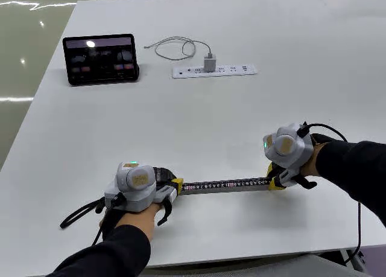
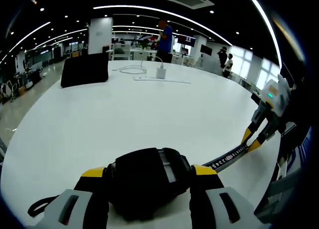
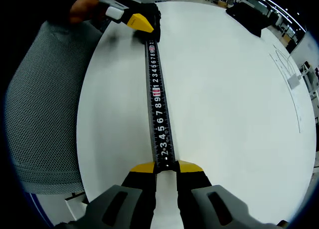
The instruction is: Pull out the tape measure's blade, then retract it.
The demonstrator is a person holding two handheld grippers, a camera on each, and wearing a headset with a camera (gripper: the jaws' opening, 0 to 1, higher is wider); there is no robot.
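The left gripper has its jaws closed on the black tape measure case, one yellow-tipped jaw pressed to each side of it, and the case rests on the white counter. The blade leaves the case beside the left jaws and runs straight and flat along the counter to the right gripper. That gripper's jaws are pinching the blade's free end between their yellow tips. In the right gripper view the printed numbers climb away from the jaws, with the low numbers just ahead of the tips and the case at the far end of the strip.

Well beyond both pairs of jaws, across the counter, a dark tablet stands propped up. Beside it lies a white power strip with a charger plugged in and a looped cable trailing from it. A grey mesh chair sits off the counter edge, to one side of the right jaws.
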